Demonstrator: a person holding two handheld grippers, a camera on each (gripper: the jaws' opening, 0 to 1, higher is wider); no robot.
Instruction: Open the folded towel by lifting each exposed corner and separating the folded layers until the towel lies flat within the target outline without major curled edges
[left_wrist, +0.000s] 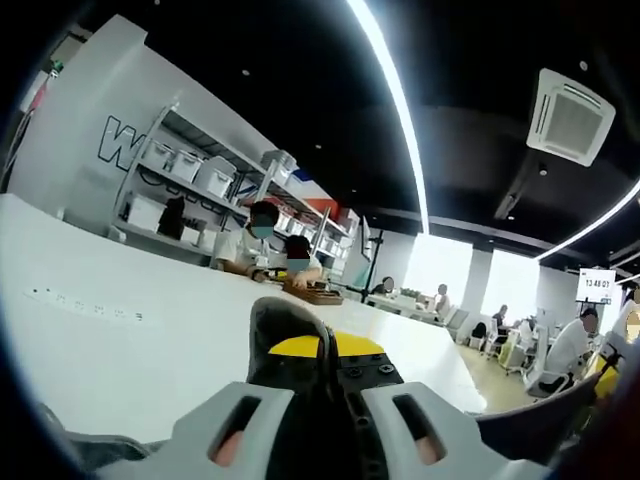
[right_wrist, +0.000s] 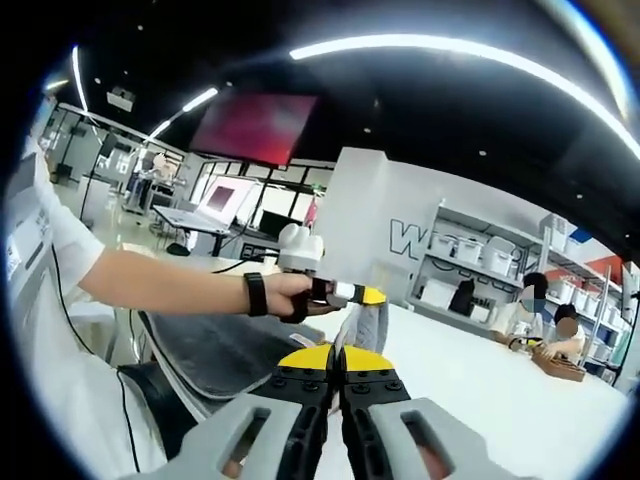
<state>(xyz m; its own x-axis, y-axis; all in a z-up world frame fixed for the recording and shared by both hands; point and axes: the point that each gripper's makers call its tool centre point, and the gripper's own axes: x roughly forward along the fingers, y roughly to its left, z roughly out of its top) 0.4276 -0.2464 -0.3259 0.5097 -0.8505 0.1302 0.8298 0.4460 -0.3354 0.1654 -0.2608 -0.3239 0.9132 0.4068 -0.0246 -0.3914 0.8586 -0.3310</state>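
In the right gripper view, the right gripper (right_wrist: 338, 372) is seen at the bottom, with its two jaws pressed tight together. A corner of the grey towel (right_wrist: 225, 355) seems to be pinched between their yellow tips, though the pinch itself is partly hidden. Just past it, the left gripper (right_wrist: 365, 294) is held up by a hand (right_wrist: 290, 296) with a black watch (right_wrist: 256, 294) on the wrist. A grey fold of towel hangs down from its yellow tip. The rest of the towel sags down to the left, toward the edge of the white table (right_wrist: 480, 385).

In the left gripper view, the left gripper's jaws are seen closed on a dark grey bit of the towel (left_wrist: 285, 335), which stands up between them.

So the towel is judged to be lifted off the table by two corners, and the layers are being pulled apart. It is not yet laid flat. No target outline can be made out on the table. The spreading, the laying down and the smoothing of the edges are still left to do.

Farther away, people (left_wrist: 262, 245) are seated at another table, with shelves of white boxes (left_wrist: 190, 170) behind them.
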